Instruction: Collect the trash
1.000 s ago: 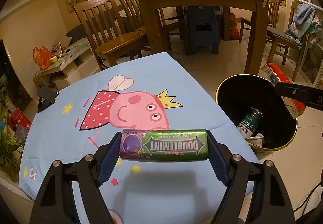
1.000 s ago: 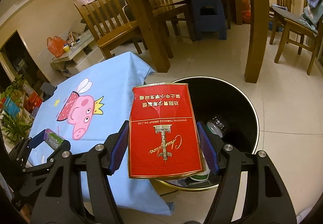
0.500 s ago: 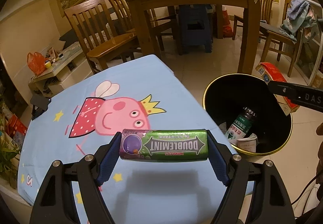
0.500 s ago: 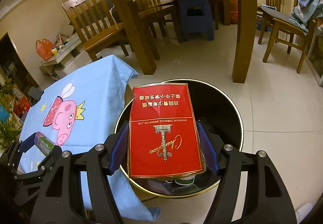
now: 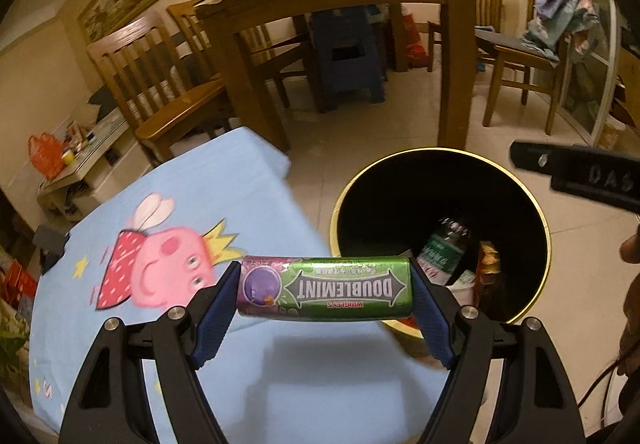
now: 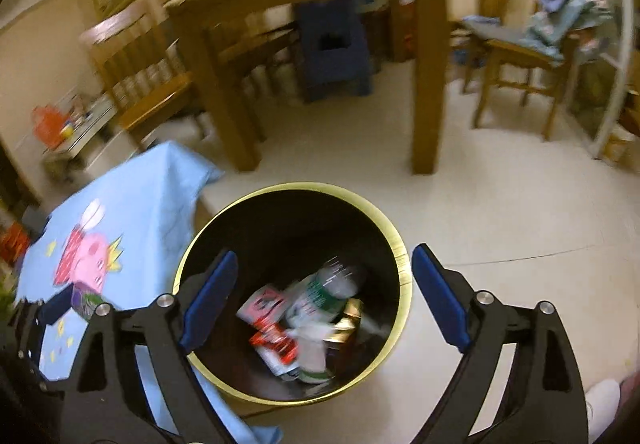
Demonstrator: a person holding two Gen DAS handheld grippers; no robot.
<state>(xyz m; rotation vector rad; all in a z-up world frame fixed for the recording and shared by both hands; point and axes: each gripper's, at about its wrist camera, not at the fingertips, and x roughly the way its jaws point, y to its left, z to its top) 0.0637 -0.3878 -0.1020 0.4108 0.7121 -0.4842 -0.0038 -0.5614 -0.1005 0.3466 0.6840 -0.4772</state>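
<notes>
Gum pack gripped on the left, empty claw over the bin on the right.

Our left claw (image 5: pixel 325 290) is clamped on the green Doublemint gum pack (image 5: pixel 325 288), held crosswise between its blue pads above the edge of the worktop (image 5: pixel 180 211) with its blue cartoon-pig cloth, just beside the black bin (image 5: pixel 440 163). Our right claw (image 6: pixel 320 296) hangs with its fingers spread apart and nothing between them, directly over the bin's mouth. Inside the bin we see a green-labelled bottle (image 6: pixel 328 294), a red and white carton (image 6: pixel 268 328) and other wrappers, blurred.
</notes>
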